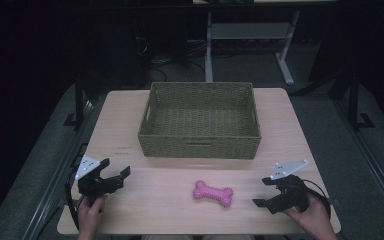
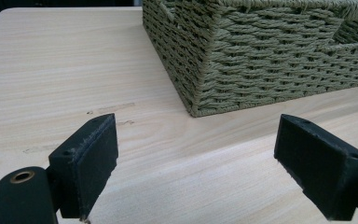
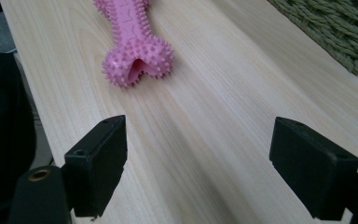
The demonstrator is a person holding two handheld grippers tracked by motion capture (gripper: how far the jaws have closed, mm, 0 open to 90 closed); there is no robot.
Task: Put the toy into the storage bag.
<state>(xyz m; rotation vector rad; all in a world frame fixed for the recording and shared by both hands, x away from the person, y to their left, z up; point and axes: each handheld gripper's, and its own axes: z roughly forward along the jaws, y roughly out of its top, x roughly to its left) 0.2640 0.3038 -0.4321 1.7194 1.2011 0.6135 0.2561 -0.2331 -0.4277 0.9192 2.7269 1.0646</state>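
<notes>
A pink spiky bone-shaped toy (image 1: 213, 193) lies on the wooden table (image 1: 125, 120) near its front edge, in front of a woven green basket (image 1: 198, 146). My left gripper (image 1: 116, 167) rests at the front left, open, jaws wide apart with nothing between them, aimed toward the basket's near corner (image 2: 261, 70). At the front right my right gripper (image 1: 263, 192) is open too, pointing left at the toy. In the right gripper view the toy (image 3: 137, 51) lies ahead of the open jaws, apart from them. A hand holds each gripper.
The basket looks empty inside and fills the table's middle and back. Its corner (image 3: 335, 28) is at the upper right of the right gripper view. Bare tabletop lies between the grippers and toy. Desk legs (image 1: 285, 65) and dark floor lie beyond the table.
</notes>
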